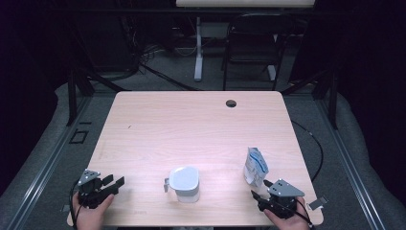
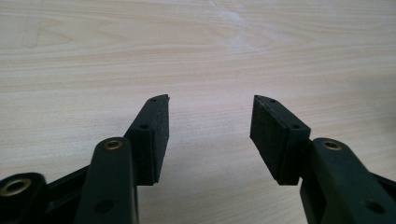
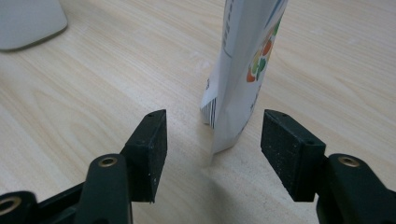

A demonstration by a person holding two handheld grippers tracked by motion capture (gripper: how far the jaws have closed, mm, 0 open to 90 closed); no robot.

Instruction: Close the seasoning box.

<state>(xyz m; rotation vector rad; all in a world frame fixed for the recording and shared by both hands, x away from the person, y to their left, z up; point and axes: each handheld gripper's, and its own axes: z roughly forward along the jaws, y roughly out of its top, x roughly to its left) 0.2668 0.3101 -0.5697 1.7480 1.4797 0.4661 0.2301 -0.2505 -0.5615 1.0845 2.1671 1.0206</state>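
A white pouch with blue print (image 1: 254, 166) stands upright near the table's front right. My right gripper (image 1: 261, 189) sits just behind it, held in a hand at the front edge. In the right gripper view the pouch (image 3: 243, 60) rises just ahead of the open right gripper (image 3: 212, 114); its lower corner reaches in between the jaw tips, and neither pad touches it. A white lidded container (image 1: 185, 182) stands at the front middle, and its corner (image 3: 28, 21) appears at the upper left of the right gripper view. My left gripper (image 1: 112, 184) rests at the front left, and it (image 2: 210, 100) is open over bare wood.
The light wooden table (image 1: 191, 124) has a round cable hole (image 1: 231, 103) near its far edge. Beyond the table stand a dark chair (image 1: 251, 43) and a white desk leg (image 1: 197, 52). Black frame rails run along both sides on the floor.
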